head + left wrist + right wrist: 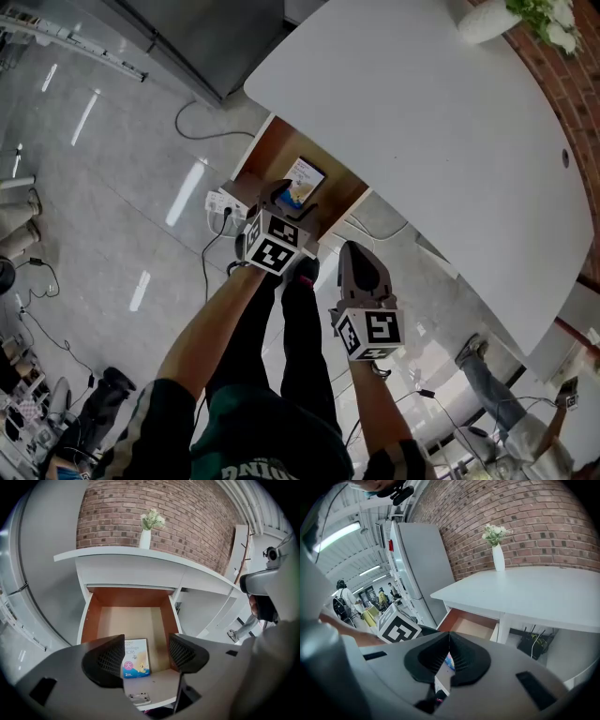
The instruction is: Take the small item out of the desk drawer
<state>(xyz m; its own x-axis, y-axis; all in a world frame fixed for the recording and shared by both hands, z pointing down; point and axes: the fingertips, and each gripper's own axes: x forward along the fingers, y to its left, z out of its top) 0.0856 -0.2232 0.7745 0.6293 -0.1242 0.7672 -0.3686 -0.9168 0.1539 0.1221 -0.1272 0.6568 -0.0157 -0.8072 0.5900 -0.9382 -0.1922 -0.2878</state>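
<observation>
The bandage box [136, 660] lies flat at the front of the open drawer [89, 616], probably light, stiff card, best pinched across its side edges by the left gripper [146, 645], whose fingers are released above it, while the right gripper [449, 656] is clenched empty.

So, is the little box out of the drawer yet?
Not yet. The drawer is already pulled open. The left hand-held gripper hangs at its front, jaws open, touching nothing. The little box lies inside and has to be gripped and lifted out. The right hand-held gripper is shut, empty.
</observation>
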